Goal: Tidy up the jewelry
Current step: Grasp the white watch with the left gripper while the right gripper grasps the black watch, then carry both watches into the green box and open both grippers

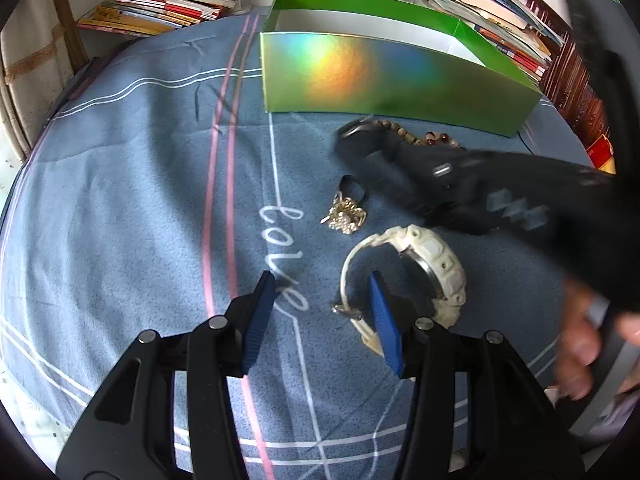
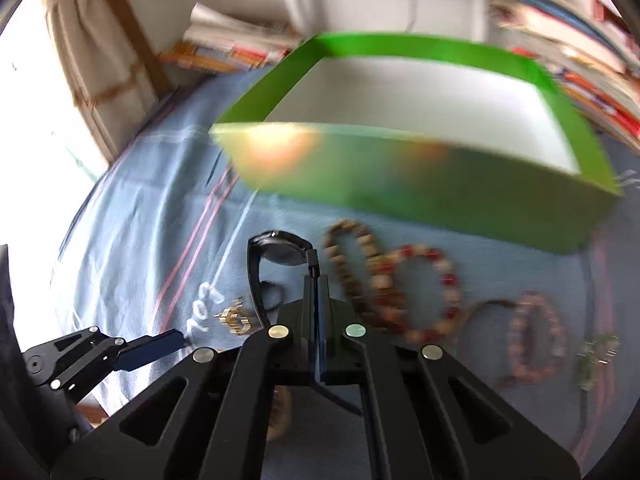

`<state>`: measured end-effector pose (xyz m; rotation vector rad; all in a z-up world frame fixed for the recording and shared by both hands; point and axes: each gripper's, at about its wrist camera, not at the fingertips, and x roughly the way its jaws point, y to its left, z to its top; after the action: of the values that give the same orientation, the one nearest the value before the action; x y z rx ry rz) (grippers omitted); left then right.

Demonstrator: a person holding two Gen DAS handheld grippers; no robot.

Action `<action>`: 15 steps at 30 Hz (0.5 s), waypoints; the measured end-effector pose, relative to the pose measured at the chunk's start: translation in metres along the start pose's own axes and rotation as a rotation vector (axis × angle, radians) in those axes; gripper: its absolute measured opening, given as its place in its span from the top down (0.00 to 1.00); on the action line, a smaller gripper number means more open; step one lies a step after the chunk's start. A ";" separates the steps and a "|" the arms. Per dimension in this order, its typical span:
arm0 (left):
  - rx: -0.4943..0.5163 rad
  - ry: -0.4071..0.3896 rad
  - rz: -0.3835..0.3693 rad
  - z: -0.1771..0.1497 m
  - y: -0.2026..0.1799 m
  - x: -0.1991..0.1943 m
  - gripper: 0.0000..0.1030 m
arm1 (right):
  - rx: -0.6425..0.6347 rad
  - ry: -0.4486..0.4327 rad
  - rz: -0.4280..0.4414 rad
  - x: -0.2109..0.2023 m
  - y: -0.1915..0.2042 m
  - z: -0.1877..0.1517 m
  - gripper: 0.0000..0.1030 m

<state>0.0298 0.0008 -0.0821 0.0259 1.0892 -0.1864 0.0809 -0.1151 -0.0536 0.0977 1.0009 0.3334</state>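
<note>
Right wrist view: the right gripper (image 2: 318, 280) is shut tight on the strap of the black watch (image 2: 282, 252).
Box: the green box (image 2: 460, 196) is open and just ahead, with white floor showing.
Good way: the watch should be lifted over the near wall, then let go.
Left gripper (image 1: 320, 312): open and empty, by the white watch (image 1: 436, 264).
Room: beads (image 2: 416, 292) lie close by; blue cloth is clear to the left.

Green box (image 1: 384, 80) walls off far side; bead bracelets (image 2: 416, 292) crowd its front, cloth (image 1: 120, 200) w/ bare room left.
</note>
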 end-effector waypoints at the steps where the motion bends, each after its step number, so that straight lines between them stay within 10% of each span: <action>1: 0.004 0.000 -0.014 0.001 -0.001 0.001 0.54 | 0.014 -0.024 -0.019 -0.010 -0.007 -0.001 0.98; 8: 0.049 -0.002 -0.041 0.010 -0.016 0.008 0.91 | 0.112 -0.071 -0.134 -0.044 -0.053 -0.017 0.98; 15: 0.066 -0.027 -0.017 0.011 -0.024 0.000 0.93 | 0.148 -0.033 -0.158 -0.032 -0.065 -0.034 0.98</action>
<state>0.0352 -0.0240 -0.0751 0.0731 1.0567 -0.2374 0.0515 -0.1894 -0.0611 0.1565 0.9937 0.1132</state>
